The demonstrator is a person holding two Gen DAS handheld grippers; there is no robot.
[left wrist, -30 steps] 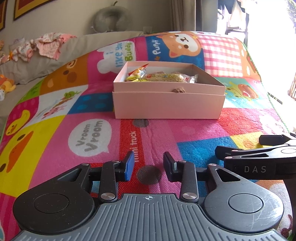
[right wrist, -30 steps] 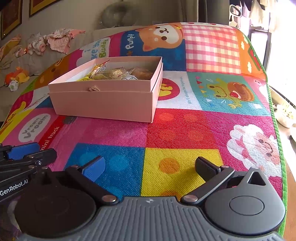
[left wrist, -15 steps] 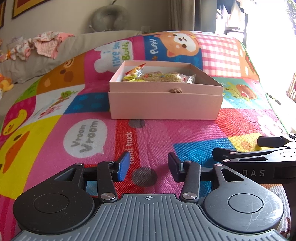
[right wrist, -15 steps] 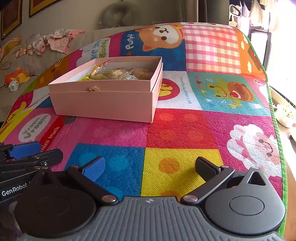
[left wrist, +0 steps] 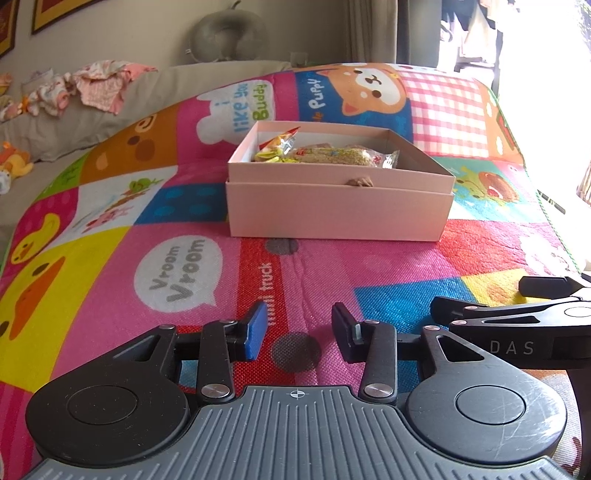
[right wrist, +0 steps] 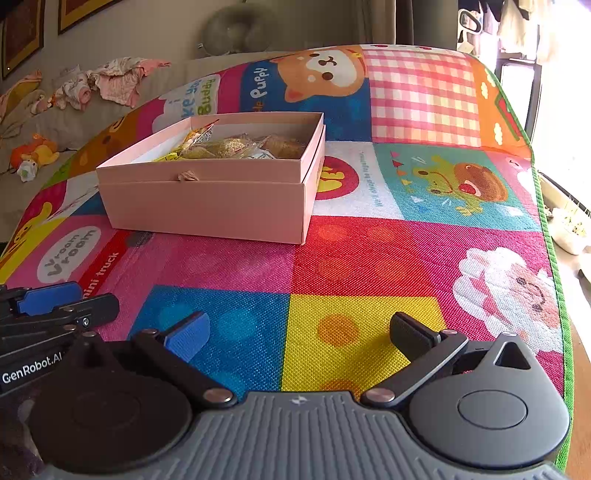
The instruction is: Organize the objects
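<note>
Left gripper [left wrist: 298, 332] hangs low over the play mat [left wrist: 110, 266], jaws parted a modest way, nothing between them. Beside it, the right gripper [right wrist: 299, 332] is spread much wider, equally bare, hovering above the blue and yellow squares. Neither one touches anything.

Ahead of both sits the pink box [left wrist: 338, 212], well apart from the fingers, resting flat on the mat with its tray seated in what looks like its own lid. Inside, the snack packets [left wrist: 332, 155] are piled toward the near left corner: crinkly clear wrappers over something grainy, plus a yellow and red one poking up. My read is that these are light, soft and slippery in their film, likely to crunch if squeezed hard, so a gentle pinch on a sealed end or across the narrow middle looks safest. The box itself appears to be stiff card, light, and best taken by a side wall; a small brownish tab [left wrist: 357, 181] on the near wall might also serve.

Around the scene: a grey cushion with crumpled baby clothes [left wrist: 99, 88] far left, a small plush toy [left wrist: 14, 166] at the edge, a neck pillow [left wrist: 229, 35] behind. Nothing lies between grippers and box; only the near wall of the box stands between the fingers and the packets.
</note>
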